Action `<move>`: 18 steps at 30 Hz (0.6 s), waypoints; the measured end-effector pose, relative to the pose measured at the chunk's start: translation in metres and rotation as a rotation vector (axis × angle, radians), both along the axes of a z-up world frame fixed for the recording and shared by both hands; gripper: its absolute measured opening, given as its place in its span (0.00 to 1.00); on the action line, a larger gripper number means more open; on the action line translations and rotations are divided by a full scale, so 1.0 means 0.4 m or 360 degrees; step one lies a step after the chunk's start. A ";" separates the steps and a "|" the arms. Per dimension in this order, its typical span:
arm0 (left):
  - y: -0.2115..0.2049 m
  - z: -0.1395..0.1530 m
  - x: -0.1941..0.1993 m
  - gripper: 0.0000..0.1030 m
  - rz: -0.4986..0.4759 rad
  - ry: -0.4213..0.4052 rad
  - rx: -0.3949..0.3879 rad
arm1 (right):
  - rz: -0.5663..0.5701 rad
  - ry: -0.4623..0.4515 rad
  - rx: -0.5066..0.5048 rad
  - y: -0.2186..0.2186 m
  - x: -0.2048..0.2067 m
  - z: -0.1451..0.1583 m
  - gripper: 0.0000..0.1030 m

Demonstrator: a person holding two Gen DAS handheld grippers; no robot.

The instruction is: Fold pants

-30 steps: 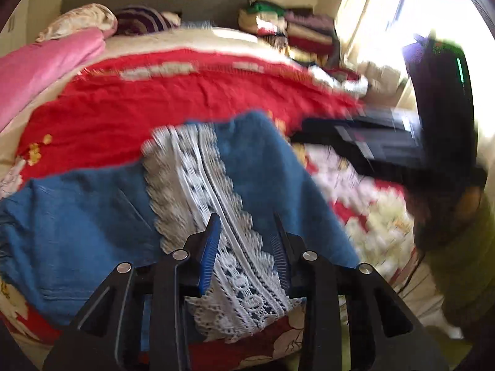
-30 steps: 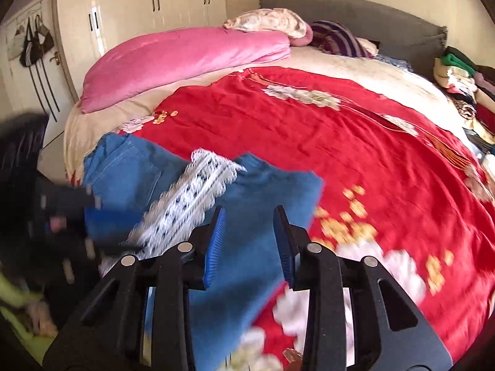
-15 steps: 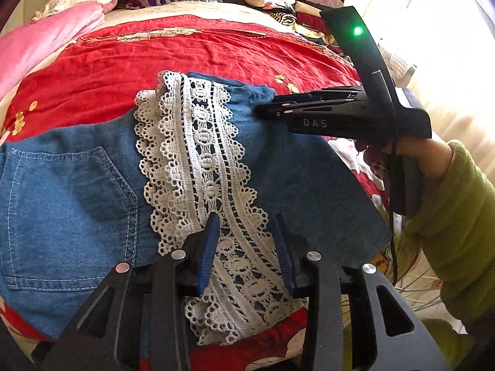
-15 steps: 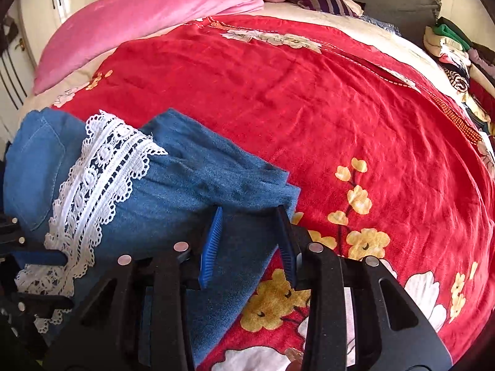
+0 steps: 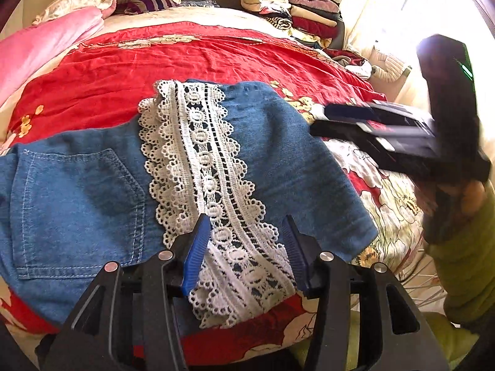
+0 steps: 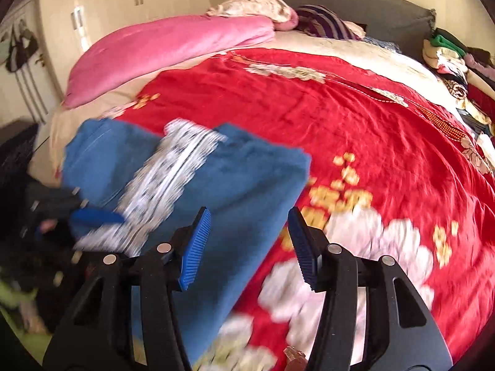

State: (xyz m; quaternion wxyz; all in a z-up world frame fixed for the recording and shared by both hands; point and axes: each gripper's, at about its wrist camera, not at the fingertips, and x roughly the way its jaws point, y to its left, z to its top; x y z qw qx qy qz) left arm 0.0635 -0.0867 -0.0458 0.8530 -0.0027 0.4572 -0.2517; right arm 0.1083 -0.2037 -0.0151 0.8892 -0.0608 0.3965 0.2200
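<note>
Blue denim pants [image 5: 278, 160] with a white lace hem [image 5: 210, 185] lie folded on the red floral bedspread [image 5: 123, 74], back pocket at the left. My left gripper [image 5: 244, 250] hovers over the near end of the lace; its jaws are opening and the pads press on nothing. In the right wrist view the pants [image 6: 235, 185] are blurred. My right gripper [image 6: 247, 244] stands above their right edge, jaws opening with nothing gripped. That right gripper [image 5: 328, 120] also shows at the right of the left wrist view, held by a hand in a green sleeve [image 5: 464, 266].
A pink quilt [image 6: 173, 49] and pillows [image 6: 256, 9] lie along the far side near the grey headboard. A pile of folded clothes [image 5: 297, 12] sits at the far right corner. White wardrobes [image 6: 123, 3] stand at the left. A bright curtained window [image 5: 402, 6] is on the right.
Both grippers' jaws have spread wider than before. The right gripper has drawn back off the pants towards their right edge and is blurred with motion. The pants stay flat.
</note>
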 end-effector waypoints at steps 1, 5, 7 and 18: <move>0.000 0.000 -0.001 0.46 -0.0001 -0.0001 0.0009 | 0.0038 0.0010 0.0005 0.003 -0.016 0.000 0.38; -0.003 -0.004 -0.002 0.46 -0.0004 0.0001 0.0033 | 0.0194 0.0006 -0.0068 0.036 -0.084 -0.011 0.37; -0.004 -0.006 -0.001 0.46 -0.0004 0.0002 0.0037 | 0.0254 0.0040 -0.0130 0.052 -0.107 -0.038 0.37; -0.002 0.001 -0.008 0.58 -0.0008 0.0000 -0.0011 | 0.0157 0.0182 -0.0137 0.024 -0.118 -0.103 0.37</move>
